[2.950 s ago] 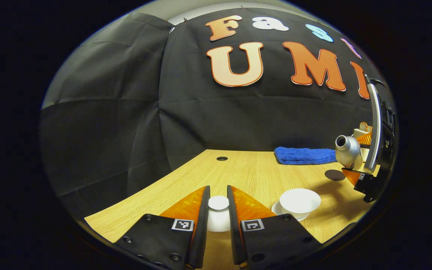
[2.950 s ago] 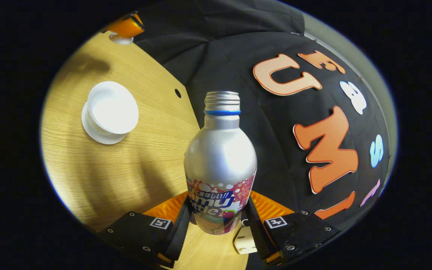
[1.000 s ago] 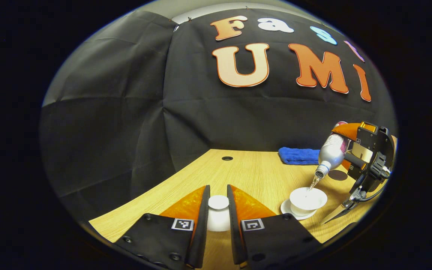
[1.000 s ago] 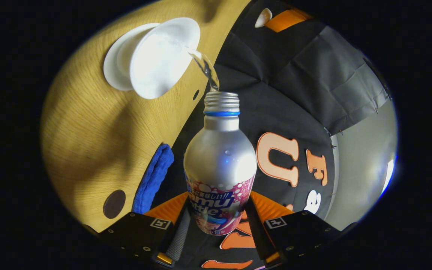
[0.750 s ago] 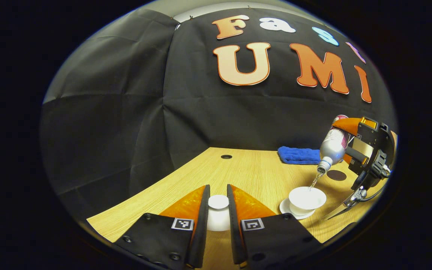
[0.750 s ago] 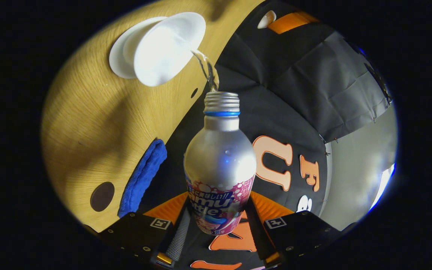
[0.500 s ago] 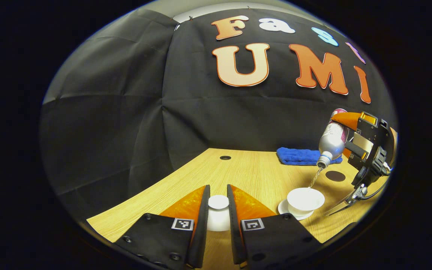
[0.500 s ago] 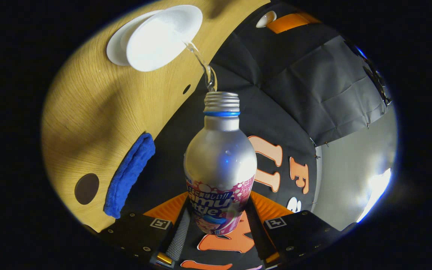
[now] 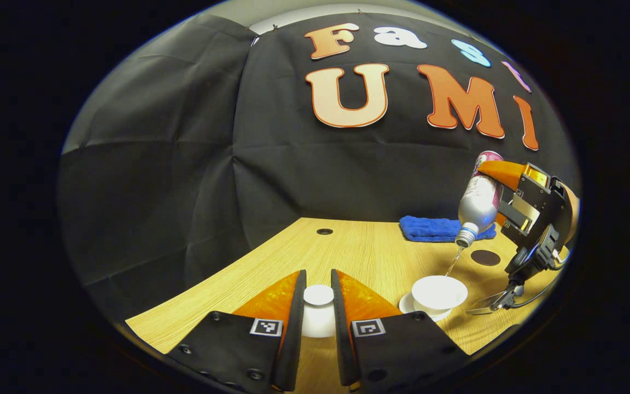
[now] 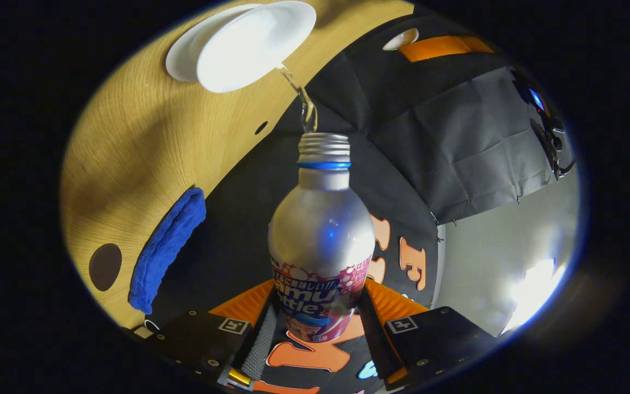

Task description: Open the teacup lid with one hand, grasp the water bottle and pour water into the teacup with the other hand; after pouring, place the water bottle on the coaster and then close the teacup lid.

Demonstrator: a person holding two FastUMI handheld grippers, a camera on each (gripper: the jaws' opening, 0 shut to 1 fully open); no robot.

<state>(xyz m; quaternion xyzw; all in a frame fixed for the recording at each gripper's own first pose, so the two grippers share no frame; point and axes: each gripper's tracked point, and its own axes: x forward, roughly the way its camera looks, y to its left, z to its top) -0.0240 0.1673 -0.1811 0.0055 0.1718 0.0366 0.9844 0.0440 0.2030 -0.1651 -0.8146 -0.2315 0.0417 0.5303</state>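
Observation:
My left gripper is shut on the white teacup lid, held just above the wooden table. To its right stands the white teacup on its saucer. In the left gripper view my right gripper tips the silver water bottle neck-down over the cup, and a thin stream of water falls into it. In the right gripper view the water bottle is clamped between the fingers of my right gripper, and its stream arcs to the teacup. The lid shows at the top there.
A folded blue cloth lies at the back of the table; the cloth shows again at the table's edge. The dark round coaster sits right of the cup, also the coaster. A cable hole is near the wall.
The right gripper has tilted the bottle steeper and lifted it a little, and water keeps running into the cup. The left gripper with the lid has stayed put.

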